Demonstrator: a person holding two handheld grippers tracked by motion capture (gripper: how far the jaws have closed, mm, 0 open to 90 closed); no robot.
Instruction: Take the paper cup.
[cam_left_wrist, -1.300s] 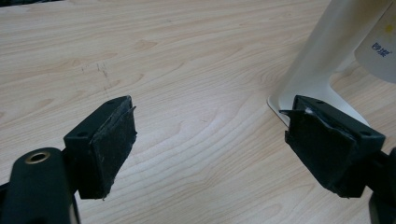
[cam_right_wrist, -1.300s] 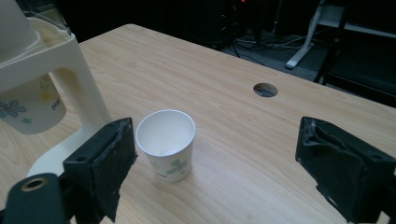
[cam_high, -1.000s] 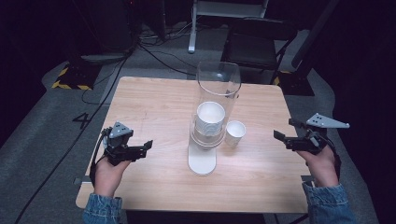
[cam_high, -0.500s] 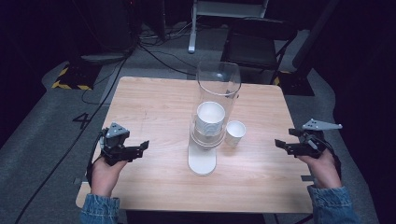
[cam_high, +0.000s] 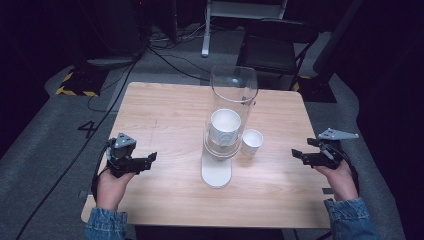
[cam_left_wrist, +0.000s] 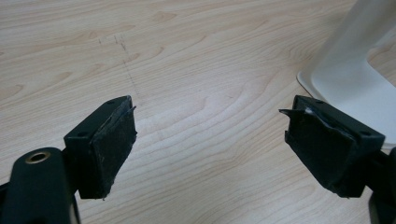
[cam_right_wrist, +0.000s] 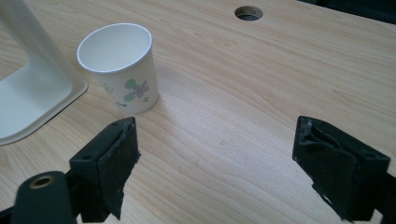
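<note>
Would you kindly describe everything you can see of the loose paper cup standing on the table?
The paper cup is small, white and tapered, with a rolled rim and a green-and-grey flower print on its side. It stands upright and empty on the wooden table, just beside the white base of the cup dispenser, apart from it. Nothing touches it; the right claw is open, short of it.

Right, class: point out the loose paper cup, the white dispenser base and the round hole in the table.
paper cup (cam_right_wrist: 122, 70): right gripper view, on its outer side wall, above the flower print.
white dispenser base (cam_high: 216, 172): high view, on the flat foot plate.
round hole (cam_right_wrist: 248, 12): right gripper view, on its dark opening.
</note>
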